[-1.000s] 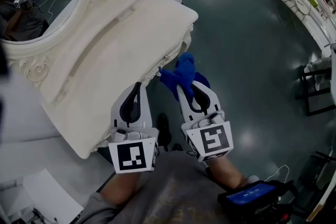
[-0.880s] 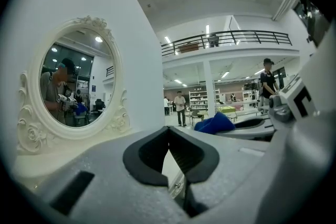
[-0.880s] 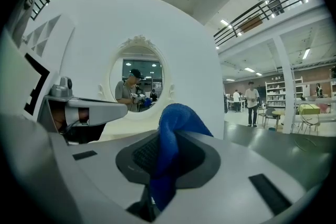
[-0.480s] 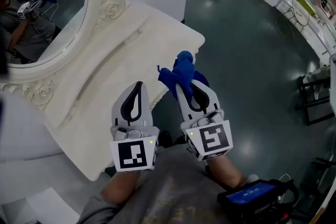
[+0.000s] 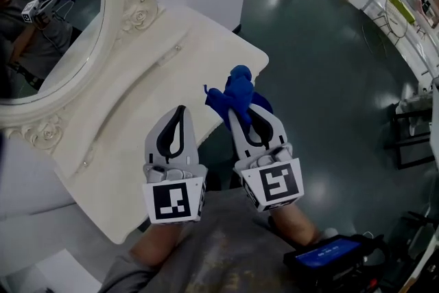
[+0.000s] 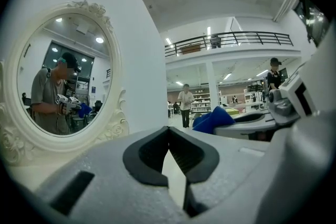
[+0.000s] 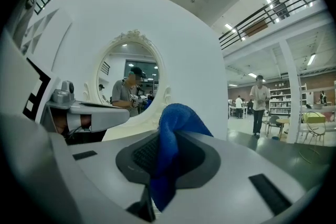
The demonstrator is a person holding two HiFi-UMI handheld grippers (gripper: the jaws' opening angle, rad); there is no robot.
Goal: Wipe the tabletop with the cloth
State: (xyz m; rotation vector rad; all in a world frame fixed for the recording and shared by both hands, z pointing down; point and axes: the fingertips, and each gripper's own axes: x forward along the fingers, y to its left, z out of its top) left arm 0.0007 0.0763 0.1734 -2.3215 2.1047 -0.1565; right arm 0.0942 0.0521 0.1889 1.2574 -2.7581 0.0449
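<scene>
As only its own view shows, right hand-held gripper (image 7: pixel 165 144): jaws clamped on the blue cloth (image 7: pixel 170 123).
Left hand-held gripper (image 6: pixel 168 131): jaws together, nothing between.
Cloth, head view: bunched beside the bench (image 5: pixel 137 99) edge; contact unclear.
Bench: white, backed by an oval mirror (image 5: pixel 48 17).
Room: grey floor (image 5: pixel 322 79), a person (image 7: pixel 259 105) far off.

The table (image 5: pixel 164 86) is creamy white, with a soft round corner and a wavy edge. A long low step runs across its top. At the back of the table stands a big round-sided mirror (image 5: pixel 48 24). The mirror has a white curly frame (image 5: pixel 136 7). The table stands on a dark, shiny floor (image 5: pixel 329 92) with bright spots of light on it.
</scene>
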